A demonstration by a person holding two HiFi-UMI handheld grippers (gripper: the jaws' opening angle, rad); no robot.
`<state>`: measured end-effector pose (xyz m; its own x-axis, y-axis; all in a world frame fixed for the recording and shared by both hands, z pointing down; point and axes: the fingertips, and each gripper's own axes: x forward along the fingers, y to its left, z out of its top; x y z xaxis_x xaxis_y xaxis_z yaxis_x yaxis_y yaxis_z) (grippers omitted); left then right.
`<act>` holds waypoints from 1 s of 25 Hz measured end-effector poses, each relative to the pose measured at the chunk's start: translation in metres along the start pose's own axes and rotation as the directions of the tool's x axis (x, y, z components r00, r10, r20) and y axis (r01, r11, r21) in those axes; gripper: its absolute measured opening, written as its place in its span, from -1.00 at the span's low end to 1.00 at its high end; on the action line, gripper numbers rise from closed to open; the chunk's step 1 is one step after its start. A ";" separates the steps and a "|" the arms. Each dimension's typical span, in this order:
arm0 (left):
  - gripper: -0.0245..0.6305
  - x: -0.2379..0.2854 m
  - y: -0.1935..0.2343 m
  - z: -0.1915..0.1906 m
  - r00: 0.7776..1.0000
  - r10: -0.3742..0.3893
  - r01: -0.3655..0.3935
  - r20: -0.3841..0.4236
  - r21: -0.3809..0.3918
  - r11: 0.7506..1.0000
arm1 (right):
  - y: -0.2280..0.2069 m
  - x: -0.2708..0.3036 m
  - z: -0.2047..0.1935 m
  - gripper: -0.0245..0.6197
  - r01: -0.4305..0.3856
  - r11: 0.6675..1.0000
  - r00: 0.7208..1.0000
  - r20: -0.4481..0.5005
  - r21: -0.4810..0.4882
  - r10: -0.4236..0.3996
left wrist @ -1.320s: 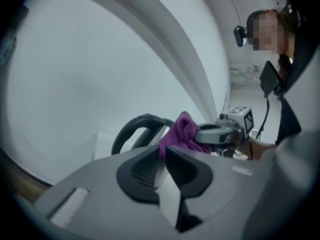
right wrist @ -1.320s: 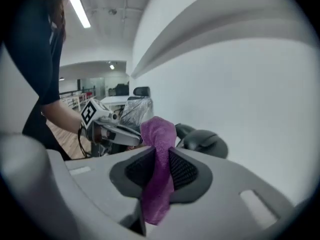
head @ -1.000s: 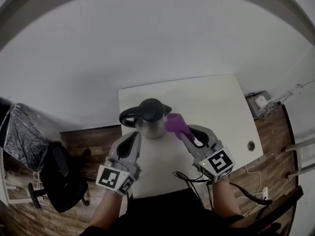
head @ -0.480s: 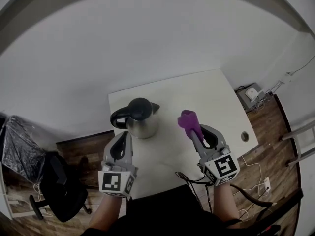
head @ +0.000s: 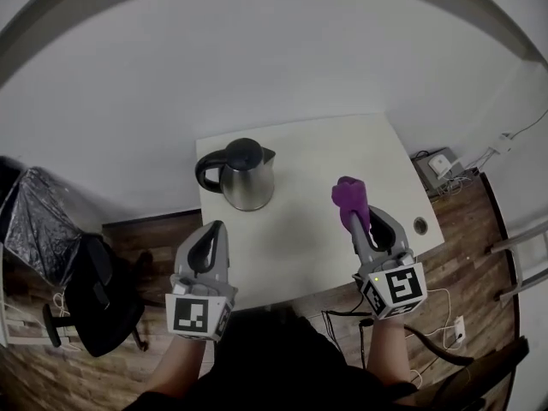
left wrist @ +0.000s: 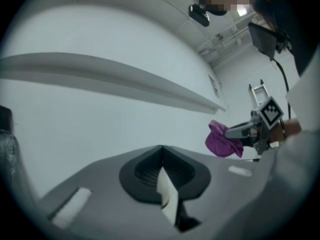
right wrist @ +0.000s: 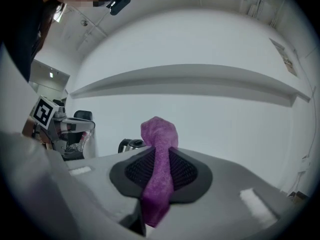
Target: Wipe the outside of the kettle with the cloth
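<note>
1. Two handheld grippers point level over a white table in the head view. Each carries a cube of black-and-white square markers at its rear end, and these patterns are the only print that can be made out.
2. The left gripper has its jaws pressed fully together with nothing between them. In its own view a pale seam runs where the two pads meet.
3. The right gripper has its jaws a narrow way apart, clamped on a purple cloth. The cloth bunches into a knot above the jaw tips and trails down between the ribbed pads.
4. A stainless steel kettle with a black lid and handle stands upright on the table.
   - It is ahead of the left jaws and well apart from them.
   - It is ahead and to the left of the right jaws, clear of the cloth.
   - Its handle points left and its spout points right.
   - In the right gripper view, only its dark top and handle show, just past the left jaw.
5. In the left gripper view, the cloth and the gripper holding it sit to the right of the closed jaws, well apart from them.
6. Around the table lies a wooden floor. A black office chair stands to the left of the left jaws, and cables run behind the right ones.
</note>
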<state>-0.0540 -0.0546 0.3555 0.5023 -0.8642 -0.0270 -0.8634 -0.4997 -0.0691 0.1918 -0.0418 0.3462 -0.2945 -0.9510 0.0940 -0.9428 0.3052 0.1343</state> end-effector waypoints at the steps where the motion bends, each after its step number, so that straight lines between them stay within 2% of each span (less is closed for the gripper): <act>1: -0.92 -0.010 -0.009 0.000 1.000 0.005 -0.005 -0.009 0.017 1.000 | 0.000 -0.010 -0.001 -0.68 0.002 1.000 1.000 -0.002 0.001 -0.002; 2: -0.92 -0.021 -0.018 -0.001 1.000 0.010 -0.010 -0.017 0.012 1.000 | 0.000 -0.021 -0.003 -0.68 0.003 1.000 1.000 -0.005 -0.001 -0.003; 5: -0.92 -0.057 -0.045 -0.005 0.999 0.027 -0.028 -0.024 -0.074 0.997 | 0.007 -0.060 -0.005 -0.68 -0.023 1.000 1.000 0.009 -0.004 0.024; 11: -0.92 -0.124 -0.122 -0.008 0.995 0.097 -0.098 -0.012 -0.162 0.982 | 0.019 -0.149 -0.015 -0.68 -0.071 0.997 0.995 0.069 -0.001 0.071; 16: -0.92 -0.166 -0.183 0.004 0.996 0.090 -0.088 0.008 -0.146 0.985 | 0.029 -0.197 -0.021 -0.68 -0.105 0.994 0.992 0.069 0.001 0.105; 21: -0.92 -0.202 -0.177 0.019 0.987 0.161 -0.158 0.016 -0.126 0.979 | 0.038 -0.223 -0.014 -0.68 -0.133 0.991 0.988 0.074 -0.017 0.134; 25: -0.92 -0.217 -0.155 0.038 0.973 0.224 -0.218 0.049 -0.093 0.971 | 0.033 -0.241 -0.009 -0.68 -0.094 0.996 0.991 0.096 0.005 0.093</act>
<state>-0.0274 0.2125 0.3341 0.2982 -0.9502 -0.0906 -0.9528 -0.3020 0.0312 0.2326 0.1977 0.3365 -0.3948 -0.9187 0.0110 -0.9116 0.3931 0.1204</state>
